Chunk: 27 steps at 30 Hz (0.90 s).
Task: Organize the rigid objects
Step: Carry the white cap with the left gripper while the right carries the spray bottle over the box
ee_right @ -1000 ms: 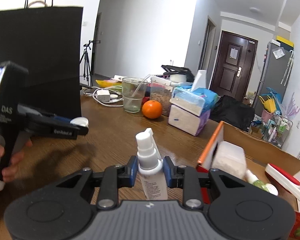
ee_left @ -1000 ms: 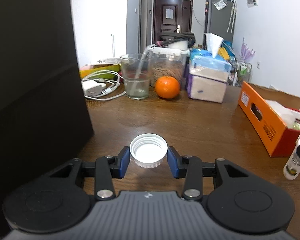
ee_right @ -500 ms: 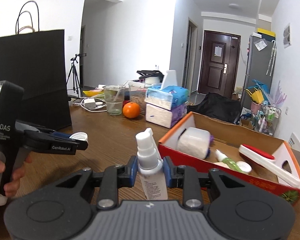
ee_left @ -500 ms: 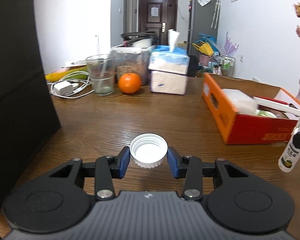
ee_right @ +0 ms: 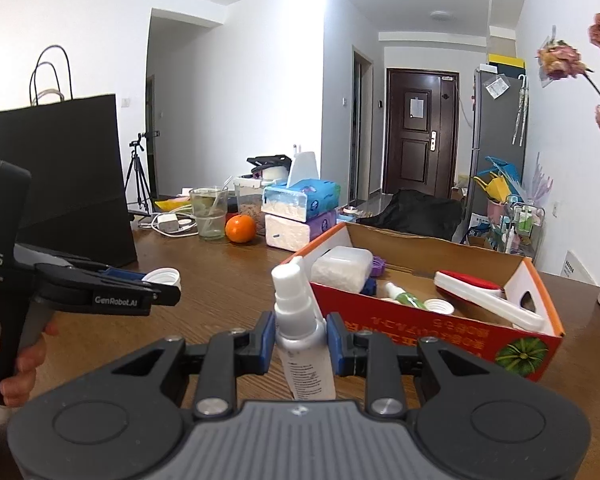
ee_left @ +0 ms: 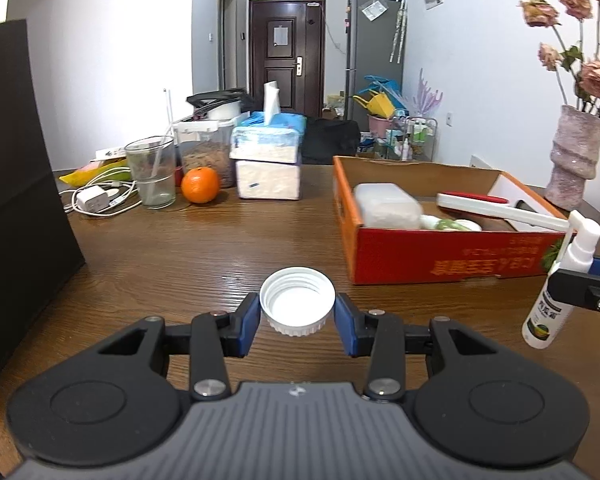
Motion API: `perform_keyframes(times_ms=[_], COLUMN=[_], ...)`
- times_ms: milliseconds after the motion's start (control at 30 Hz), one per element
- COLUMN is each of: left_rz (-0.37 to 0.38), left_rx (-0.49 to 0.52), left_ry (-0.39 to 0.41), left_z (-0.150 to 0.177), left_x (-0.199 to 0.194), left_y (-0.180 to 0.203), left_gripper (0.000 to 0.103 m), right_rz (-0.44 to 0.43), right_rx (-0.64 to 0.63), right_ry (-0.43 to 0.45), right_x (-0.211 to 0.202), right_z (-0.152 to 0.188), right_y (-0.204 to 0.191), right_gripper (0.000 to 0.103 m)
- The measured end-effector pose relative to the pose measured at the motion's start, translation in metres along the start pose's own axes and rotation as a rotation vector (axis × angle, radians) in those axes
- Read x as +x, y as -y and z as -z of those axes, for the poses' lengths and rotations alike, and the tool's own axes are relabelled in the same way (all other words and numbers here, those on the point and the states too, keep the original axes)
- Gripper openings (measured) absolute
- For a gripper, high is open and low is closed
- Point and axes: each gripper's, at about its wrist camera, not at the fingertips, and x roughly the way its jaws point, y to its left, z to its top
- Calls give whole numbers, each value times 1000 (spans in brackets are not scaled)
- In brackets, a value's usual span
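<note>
Spray bottle stands upright in the right claw, pinched at its shoulder between blue pads above the wooden desk. At nine o'clock in the right wrist view, the left claw grips a white screw cap, open side up. An orange cardboard box holding a white container lies at two o'clock.

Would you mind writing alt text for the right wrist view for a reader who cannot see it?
The right gripper clamps an upright white spray bottle above a wooden table. Just ahead to the right sits an open orange cardboard box of small items; at left, the left gripper holds a white cap.
</note>
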Motion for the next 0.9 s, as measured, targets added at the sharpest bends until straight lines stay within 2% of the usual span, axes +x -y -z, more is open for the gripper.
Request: perform_keyframes(times_ms=[500, 900], left_rz=[39, 65], left_rx=[59, 76], left_ry=[7, -2], left_z=[-9, -39], left_x=[-13, 6], left_y=[74, 106], left_gripper=[41, 41], right_rz=[39, 99], right_rx=[50, 83], right_ry=[58, 78], right_x=[-48, -46], right_z=[13, 5], right_y=[44, 82], right_gripper=[27, 27])
